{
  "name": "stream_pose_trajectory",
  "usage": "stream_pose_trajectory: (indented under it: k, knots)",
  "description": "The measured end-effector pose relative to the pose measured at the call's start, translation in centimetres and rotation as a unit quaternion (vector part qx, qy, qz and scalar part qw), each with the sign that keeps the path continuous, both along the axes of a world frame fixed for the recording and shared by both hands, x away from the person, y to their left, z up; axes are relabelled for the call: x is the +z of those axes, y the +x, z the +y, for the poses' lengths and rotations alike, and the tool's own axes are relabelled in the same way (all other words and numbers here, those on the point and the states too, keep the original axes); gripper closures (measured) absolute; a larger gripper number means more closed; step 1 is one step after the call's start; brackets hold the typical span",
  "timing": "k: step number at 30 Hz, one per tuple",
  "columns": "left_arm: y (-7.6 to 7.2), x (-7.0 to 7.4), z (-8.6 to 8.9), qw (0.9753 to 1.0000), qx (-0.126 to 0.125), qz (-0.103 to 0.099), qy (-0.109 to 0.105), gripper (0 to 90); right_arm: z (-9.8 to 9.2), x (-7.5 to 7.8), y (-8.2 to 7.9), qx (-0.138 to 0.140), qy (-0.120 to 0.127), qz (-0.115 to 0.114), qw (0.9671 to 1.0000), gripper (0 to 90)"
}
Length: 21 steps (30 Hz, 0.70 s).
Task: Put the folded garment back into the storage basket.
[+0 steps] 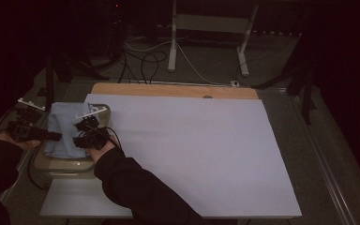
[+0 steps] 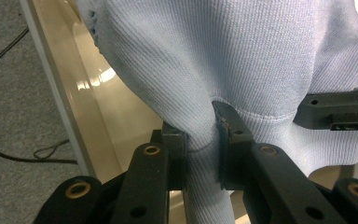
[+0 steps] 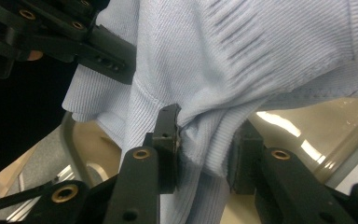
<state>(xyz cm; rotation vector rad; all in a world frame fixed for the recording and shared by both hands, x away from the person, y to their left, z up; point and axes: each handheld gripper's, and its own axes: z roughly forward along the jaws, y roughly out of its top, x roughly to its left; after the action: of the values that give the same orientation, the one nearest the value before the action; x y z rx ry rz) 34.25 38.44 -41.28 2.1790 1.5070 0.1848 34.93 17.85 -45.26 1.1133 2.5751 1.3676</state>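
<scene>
Left gripper (image 1: pixel 51 136) at 9 o'clock of the surface (image 1: pixel 192 150), jaws closed tight on a bunched fold of the blue cloth (image 1: pixel 65 129). Cloth draped in the beige tub (image 1: pixel 56 166) at the surface's 9 o'clock edge. Right gripper (image 1: pixel 80 136) just beside, toward 3 o'clock, jaws narrowed and pinching the cloth's ribbed hem.
</scene>
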Motion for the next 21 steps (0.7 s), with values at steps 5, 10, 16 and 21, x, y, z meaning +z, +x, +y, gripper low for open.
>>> stream_pose_trajectory:
  k: [5, 10, 16, 21]
  knots:
    - [0.3, -0.6, 0.0, 1.0000, -0.002, 0.003, 0.005, 76.4, 0.2, -0.5, -0.1, -0.005, -0.005, -0.002, 1.0000, 69.3]
    - [0.5, -1.2, 0.0, 0.9999, 0.000, 0.009, 0.009, 76.4, 0.6, -1.1, -0.5, -0.011, -0.010, -0.003, 0.9999, 69.3]
    - [0.7, -2.1, 0.0, 0.9998, -0.004, 0.013, 0.015, 76.4, 0.9, -1.7, -0.8, -0.017, -0.023, -0.008, 0.9996, 69.1]
    - [1.0, -2.9, -0.4, 0.9994, -0.012, 0.024, 0.024, 76.3, 1.0, -2.3, -0.9, -0.018, -0.038, 0.002, 0.9991, 69.0]
